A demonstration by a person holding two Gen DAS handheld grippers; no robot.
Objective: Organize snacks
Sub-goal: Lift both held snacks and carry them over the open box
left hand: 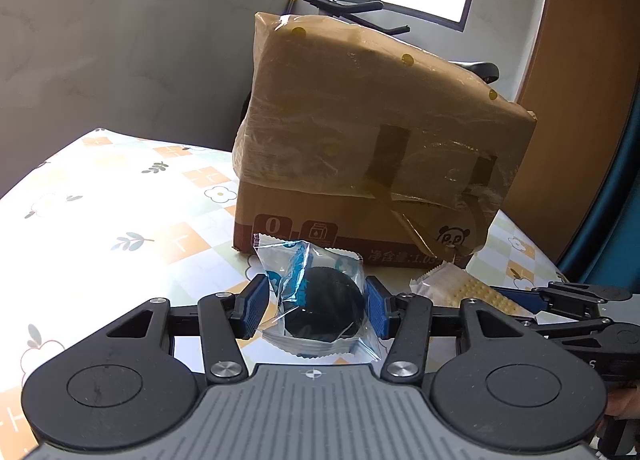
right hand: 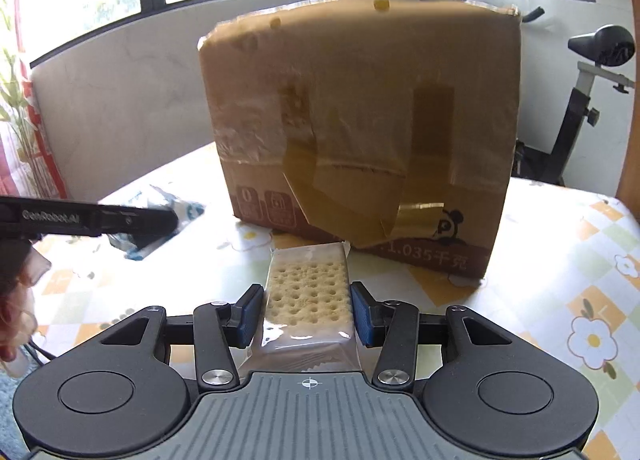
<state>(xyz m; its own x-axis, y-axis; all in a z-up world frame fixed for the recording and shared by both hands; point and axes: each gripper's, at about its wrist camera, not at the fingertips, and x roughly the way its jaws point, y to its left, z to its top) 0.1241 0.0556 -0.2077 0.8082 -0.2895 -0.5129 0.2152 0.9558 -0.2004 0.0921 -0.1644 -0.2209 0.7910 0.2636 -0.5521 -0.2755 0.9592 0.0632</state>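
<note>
My left gripper [left hand: 316, 306] is shut on a clear-and-blue packet holding a round black cookie [left hand: 320, 310], just above the table in front of a taped cardboard box [left hand: 372, 140]. My right gripper [right hand: 306, 314] is shut on a clear packet holding a pale perforated cracker [right hand: 306, 292], close in front of the same box [right hand: 360, 120]. The cracker packet [left hand: 460, 290] and the right gripper's fingers [left hand: 560, 300] show at the right of the left wrist view. The left gripper's arm [right hand: 92, 218] and the cookie packet [right hand: 160, 220] show at the left of the right wrist view.
The table carries a flowered checked cloth [left hand: 120, 200]. A grey wall panel [left hand: 120, 52] runs behind the table. An exercise bike [right hand: 580, 100] stands behind at the right, beside a wooden door [left hand: 580, 100].
</note>
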